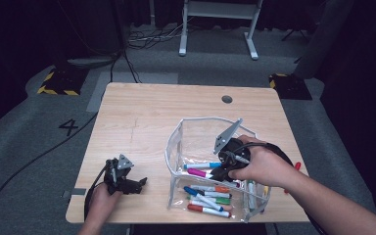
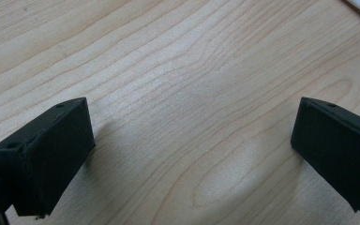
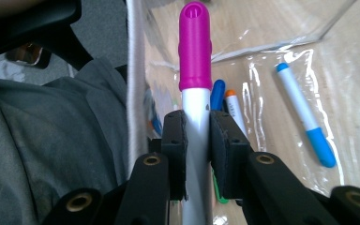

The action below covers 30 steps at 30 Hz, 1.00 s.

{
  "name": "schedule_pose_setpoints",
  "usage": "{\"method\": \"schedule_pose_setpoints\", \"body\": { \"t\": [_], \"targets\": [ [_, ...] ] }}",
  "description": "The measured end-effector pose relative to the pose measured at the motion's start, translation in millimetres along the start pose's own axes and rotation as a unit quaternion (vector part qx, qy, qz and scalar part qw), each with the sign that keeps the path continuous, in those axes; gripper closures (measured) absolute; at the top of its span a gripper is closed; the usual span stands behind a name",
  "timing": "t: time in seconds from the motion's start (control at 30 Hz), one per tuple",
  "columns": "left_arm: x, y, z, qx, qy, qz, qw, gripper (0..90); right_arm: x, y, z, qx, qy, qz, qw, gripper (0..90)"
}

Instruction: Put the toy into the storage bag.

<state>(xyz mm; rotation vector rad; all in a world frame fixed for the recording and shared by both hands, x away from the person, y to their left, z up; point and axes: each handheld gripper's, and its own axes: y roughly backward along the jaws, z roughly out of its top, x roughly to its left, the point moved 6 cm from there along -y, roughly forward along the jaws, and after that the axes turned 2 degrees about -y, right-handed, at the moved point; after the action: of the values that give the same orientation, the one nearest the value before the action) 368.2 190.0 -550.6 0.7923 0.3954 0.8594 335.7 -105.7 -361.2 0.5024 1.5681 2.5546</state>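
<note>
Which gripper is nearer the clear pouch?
Right. The right gripper is inside the clear pouch, shut on a pink-capped marker. The left gripper rests apart on the table, jaws open.

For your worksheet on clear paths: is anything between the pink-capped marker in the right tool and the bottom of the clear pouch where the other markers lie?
Nothing visible blocks it. The right tool grips the pink-capped marker already inside the clear pouch; other markers lie nearby on its bottom.
</note>
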Motion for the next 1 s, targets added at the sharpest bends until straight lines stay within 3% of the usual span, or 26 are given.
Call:
{"method": "schedule_pose_setpoints", "body": {
  "t": [0.23,0.6,1.0],
  "targets": [
    [0.2,0.1,0.0,0.000,-0.001,0.001,1.0000,0.0,-8.1,-26.8,0.5,0.020,-0.008,0.017,0.9996,76.9],
    [0.0,0.0,0.0,0.000,0.000,0.000,1.0000,0.0,-22.1,-60.3,-5.9,0.060,-0.016,0.026,0.9977,76.9],
    [-0.1,0.0,0.0,0.000,0.001,0.000,1.0000,0.0,-34.2,-89.1,-20.7,0.116,-0.025,0.030,0.9925,76.9]
  ]
}}
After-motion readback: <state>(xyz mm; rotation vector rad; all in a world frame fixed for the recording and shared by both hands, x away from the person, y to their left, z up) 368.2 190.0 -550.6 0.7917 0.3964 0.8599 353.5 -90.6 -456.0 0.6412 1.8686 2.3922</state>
